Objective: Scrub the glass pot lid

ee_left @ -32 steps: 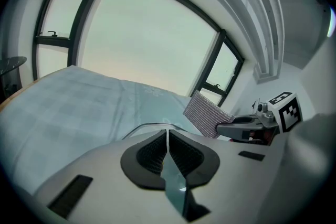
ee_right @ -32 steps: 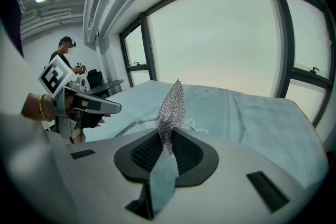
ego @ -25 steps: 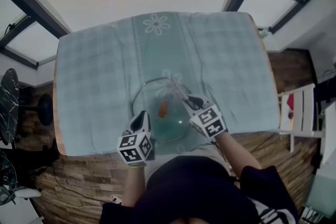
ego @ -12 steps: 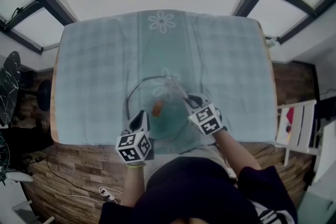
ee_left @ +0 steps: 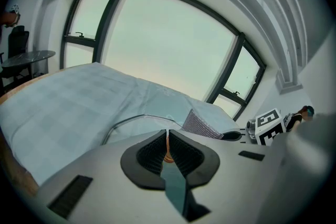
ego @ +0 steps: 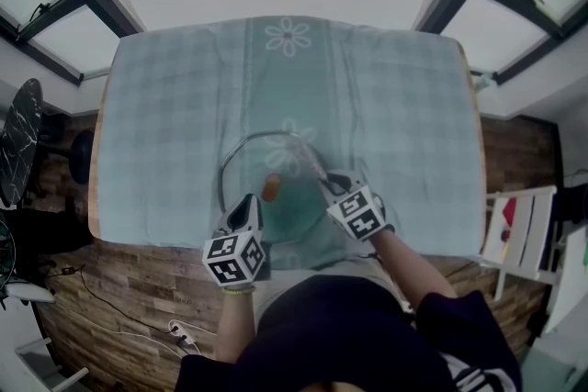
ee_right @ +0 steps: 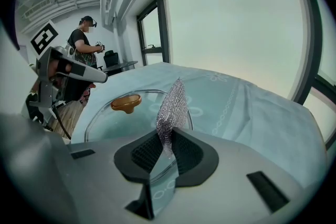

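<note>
Lid [ego: 272, 189] leftward; bystander [ee_right: 80, 55] only in right gripper view

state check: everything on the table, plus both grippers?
Glass pot lid: knob side up on the tablecloth.
Left gripper: jaws together at the lid's near rim.
Right gripper: shut on the mesh scrubber.
Mesh scrubber: pinched at one end, sticking up over the lid.
Tablecloth: spread over the table, creased.
</note>
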{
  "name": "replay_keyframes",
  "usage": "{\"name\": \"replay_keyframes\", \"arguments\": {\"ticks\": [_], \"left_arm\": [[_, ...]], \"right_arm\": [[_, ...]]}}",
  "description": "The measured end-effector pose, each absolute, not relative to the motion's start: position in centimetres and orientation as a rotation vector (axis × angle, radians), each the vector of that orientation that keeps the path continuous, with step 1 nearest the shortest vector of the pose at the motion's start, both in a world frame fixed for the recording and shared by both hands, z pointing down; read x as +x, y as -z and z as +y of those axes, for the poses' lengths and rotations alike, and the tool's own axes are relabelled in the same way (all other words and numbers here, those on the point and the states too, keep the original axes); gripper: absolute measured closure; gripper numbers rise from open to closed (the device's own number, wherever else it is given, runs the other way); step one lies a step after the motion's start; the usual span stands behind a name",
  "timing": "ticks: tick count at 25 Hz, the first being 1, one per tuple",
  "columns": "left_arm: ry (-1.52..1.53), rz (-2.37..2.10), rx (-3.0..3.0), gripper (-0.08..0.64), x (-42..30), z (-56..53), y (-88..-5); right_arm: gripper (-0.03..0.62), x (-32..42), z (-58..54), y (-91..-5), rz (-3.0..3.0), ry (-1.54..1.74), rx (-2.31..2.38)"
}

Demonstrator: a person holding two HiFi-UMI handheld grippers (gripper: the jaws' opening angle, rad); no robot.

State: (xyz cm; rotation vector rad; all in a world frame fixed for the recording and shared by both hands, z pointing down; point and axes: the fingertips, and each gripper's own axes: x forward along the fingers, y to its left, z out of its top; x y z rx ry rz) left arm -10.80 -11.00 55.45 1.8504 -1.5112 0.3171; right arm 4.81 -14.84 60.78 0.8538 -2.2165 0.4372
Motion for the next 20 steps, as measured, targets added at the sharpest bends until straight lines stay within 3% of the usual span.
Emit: {"name": "replay_keyframes", "arguments": {"ticks": [20], "left_arm": [[-0.270, -1.597, 1.792, 0.552, -10.0, -9.2, -55.2]], "right_arm": [[0.534, 4.4, -10.4, -61.0, -2.259, -0.376, 0.671]]}}
